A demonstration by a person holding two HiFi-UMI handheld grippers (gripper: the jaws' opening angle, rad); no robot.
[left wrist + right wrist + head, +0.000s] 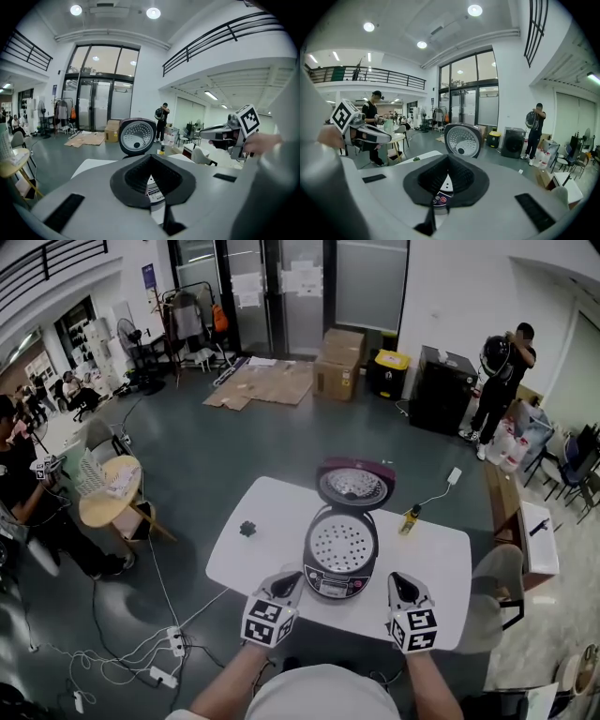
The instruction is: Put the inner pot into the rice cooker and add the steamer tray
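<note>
The rice cooker (336,563) stands on the white table (272,512) with its lid (352,486) swung up and back. A perforated steamer tray (342,545) lies in its mouth; the inner pot beneath is hidden. My left gripper (289,579) hovers just left of the cooker's front, shut and empty. My right gripper (397,580) hovers just right of it, also shut and empty. In the left gripper view the gripper (152,180) points at the lid (137,136). The right gripper view shows its gripper (446,180) shut, with the lid (462,139) beyond.
A yellow bottle (409,518) stands on the table right of the cooker, and a small dark object (247,529) lies to its left. A chair (497,582) sits at the table's right edge. A round wooden table (111,488) and a seated person are at far left.
</note>
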